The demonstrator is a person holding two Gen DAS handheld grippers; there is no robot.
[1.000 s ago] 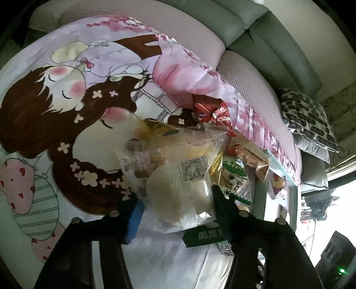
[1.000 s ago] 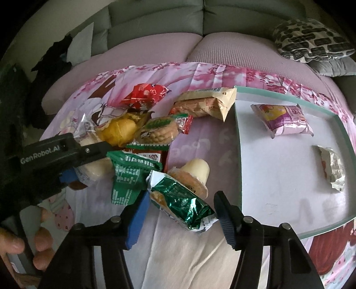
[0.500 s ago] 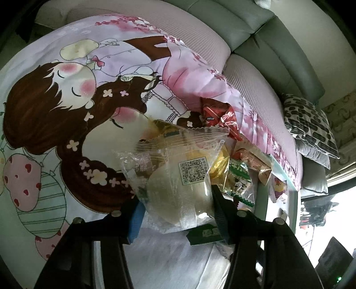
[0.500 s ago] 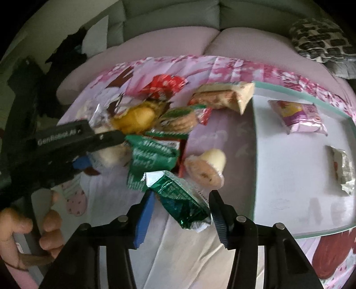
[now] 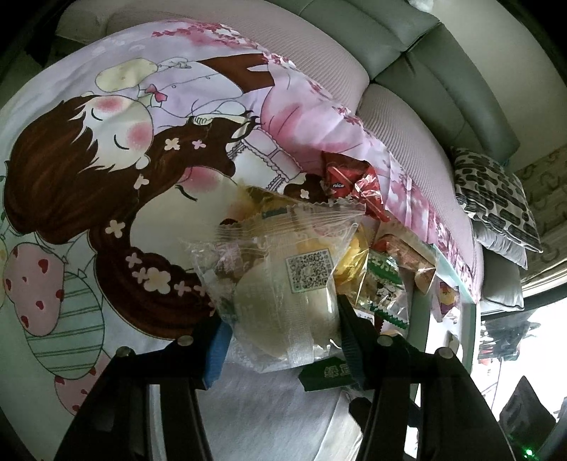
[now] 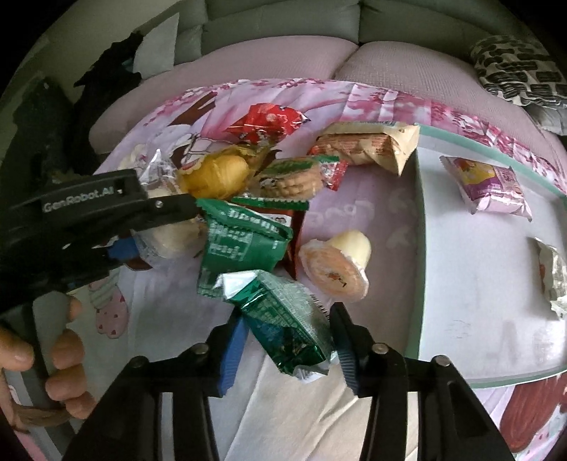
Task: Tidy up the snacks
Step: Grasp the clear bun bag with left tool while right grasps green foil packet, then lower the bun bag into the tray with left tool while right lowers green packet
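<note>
Two claws work: left claw (image 5: 283,329) clamps a crinkly clear bun packet (image 5: 283,283); right claw (image 6: 287,340), jaws closing, straddles a glossy green foil pouch (image 6: 283,319) beside a round jelly cup (image 6: 336,266).

Snack packets (image 6: 244,244) heaped on cloth — two (image 6: 485,184) on tray.

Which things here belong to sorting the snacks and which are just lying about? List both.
Job: clear bun packet in the left gripper; green foil packet between the closing right gripper; jelly cup; red packet; tray.
Lying about: patterned cushion; sofa; cartoon sheet.
</note>
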